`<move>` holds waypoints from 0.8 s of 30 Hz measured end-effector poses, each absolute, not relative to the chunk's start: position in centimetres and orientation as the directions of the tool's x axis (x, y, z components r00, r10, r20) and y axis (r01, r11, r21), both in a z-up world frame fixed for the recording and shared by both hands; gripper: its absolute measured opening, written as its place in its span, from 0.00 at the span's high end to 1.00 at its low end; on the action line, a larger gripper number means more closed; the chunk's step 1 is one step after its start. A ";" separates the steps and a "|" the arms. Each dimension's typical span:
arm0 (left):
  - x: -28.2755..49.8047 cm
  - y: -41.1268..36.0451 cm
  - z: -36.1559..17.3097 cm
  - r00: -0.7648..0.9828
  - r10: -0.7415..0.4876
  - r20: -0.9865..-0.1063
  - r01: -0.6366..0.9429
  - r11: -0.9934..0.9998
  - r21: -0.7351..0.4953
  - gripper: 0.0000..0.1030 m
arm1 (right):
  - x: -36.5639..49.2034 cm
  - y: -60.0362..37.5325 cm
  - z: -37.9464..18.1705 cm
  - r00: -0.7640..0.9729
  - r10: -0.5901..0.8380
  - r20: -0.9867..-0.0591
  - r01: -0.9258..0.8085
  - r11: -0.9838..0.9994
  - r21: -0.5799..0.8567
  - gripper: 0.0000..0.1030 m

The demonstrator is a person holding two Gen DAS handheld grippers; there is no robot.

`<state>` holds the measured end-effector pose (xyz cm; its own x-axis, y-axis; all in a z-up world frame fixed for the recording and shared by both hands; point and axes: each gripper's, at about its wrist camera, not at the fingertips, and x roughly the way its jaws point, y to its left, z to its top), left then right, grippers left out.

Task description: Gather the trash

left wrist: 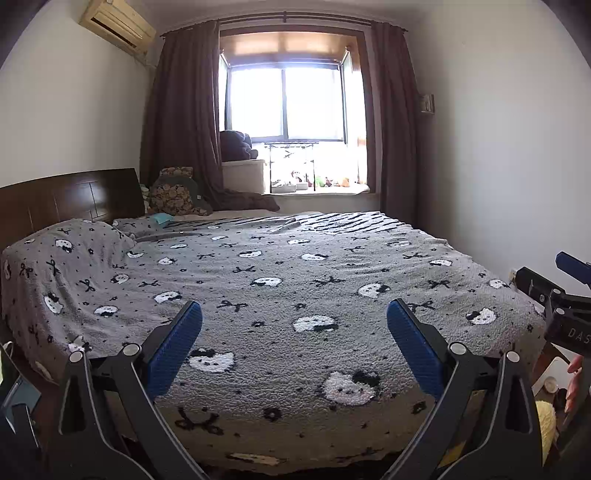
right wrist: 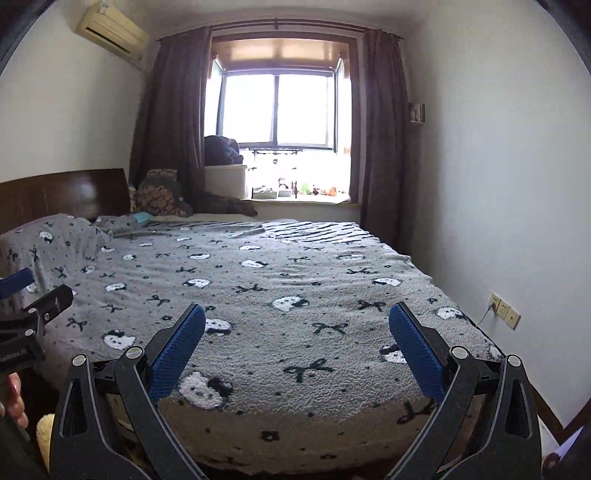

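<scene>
Above fleecy grey bedspread [left wrist: 295,280], left gripper [left wrist: 294,317], right gripper [right wrist: 297,321] (both spread wide)

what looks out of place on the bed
Little stands out. A small teal item lies by the pillows, and the blanket is rumpled at the far edge. Both grippers, left and right, are open and empty.

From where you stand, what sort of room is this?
A bedroom, quite plainly: a large bed with a dark wooden headboard, a curtained window, and an air conditioner high on the wall.
</scene>
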<state>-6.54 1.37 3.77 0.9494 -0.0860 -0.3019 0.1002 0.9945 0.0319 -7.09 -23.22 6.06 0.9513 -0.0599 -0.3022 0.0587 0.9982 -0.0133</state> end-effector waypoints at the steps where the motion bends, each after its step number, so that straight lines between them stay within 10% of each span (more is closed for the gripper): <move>1: -6.6 1.4 3.8 0.950 -0.087 -0.300 0.101 0.994 0.031 0.08 | -7.1 -23.2 6.1 0.951 -0.061 -0.303 0.059 0.998 -0.014 0.03; 24: -7.2 2.0 4.5 0.957 -0.086 -0.277 0.095 0.995 0.020 0.08 | -7.2 -22.3 6.2 0.955 -0.034 -0.295 0.033 0.999 -0.007 0.03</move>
